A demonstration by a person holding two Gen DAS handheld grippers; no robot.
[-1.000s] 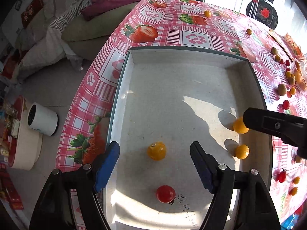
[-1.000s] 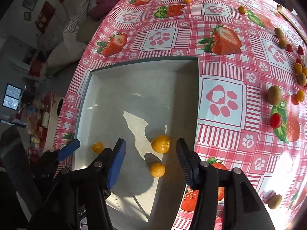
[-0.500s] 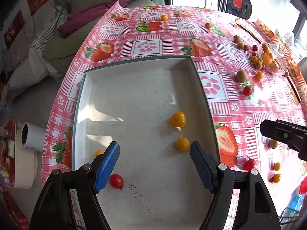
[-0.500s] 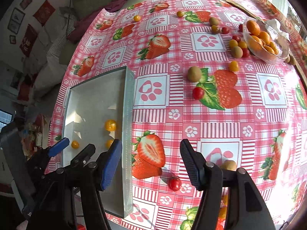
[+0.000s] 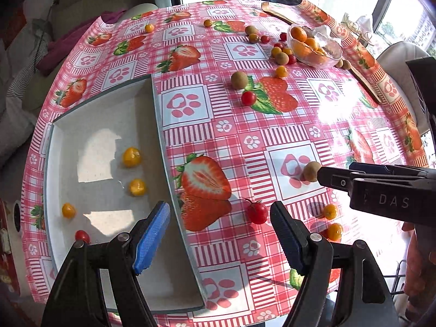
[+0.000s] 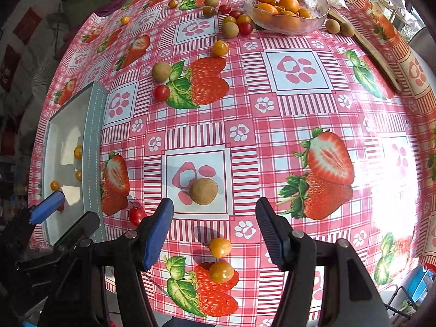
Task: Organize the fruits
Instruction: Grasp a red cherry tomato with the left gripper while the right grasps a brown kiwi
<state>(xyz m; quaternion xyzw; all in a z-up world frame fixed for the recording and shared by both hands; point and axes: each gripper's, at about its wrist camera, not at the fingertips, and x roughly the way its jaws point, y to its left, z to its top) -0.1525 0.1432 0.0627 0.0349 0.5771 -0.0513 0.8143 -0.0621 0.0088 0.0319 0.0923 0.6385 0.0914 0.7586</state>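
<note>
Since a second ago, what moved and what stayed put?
Both hand-held grippers swung away from the tray toward the loose fruit. The left hand-held gripper is now by a red tomato; the right one is over the yellow tomatoes. Both are open and empty. The four fruits in the tray stayed put.

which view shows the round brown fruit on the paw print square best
The right wrist view: the round brown fruit sits whole and unobstructed on the paw print square, just ahead of the open right gripper. In the left wrist view the fruit is smaller, and that gripper's black finger covers its right edge.
</note>
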